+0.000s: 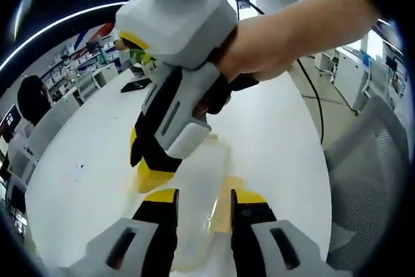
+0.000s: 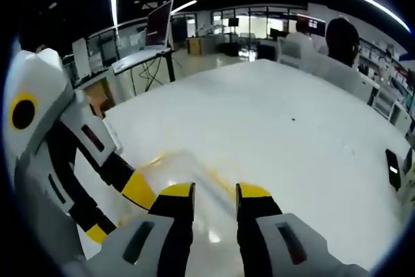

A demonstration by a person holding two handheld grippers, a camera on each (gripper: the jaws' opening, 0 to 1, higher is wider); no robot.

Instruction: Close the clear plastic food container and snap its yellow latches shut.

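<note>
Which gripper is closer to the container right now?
Too close to call. Left gripper straddles one end of the container; right gripper presses down at the opposite end.

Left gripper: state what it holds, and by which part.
The left gripper straddles the near edge of the clear container on the table; whether it is actually clamped cannot be told.

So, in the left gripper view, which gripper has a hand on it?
The right gripper, coming from above: a hand grips its white body. The left gripper rises from below.
</note>
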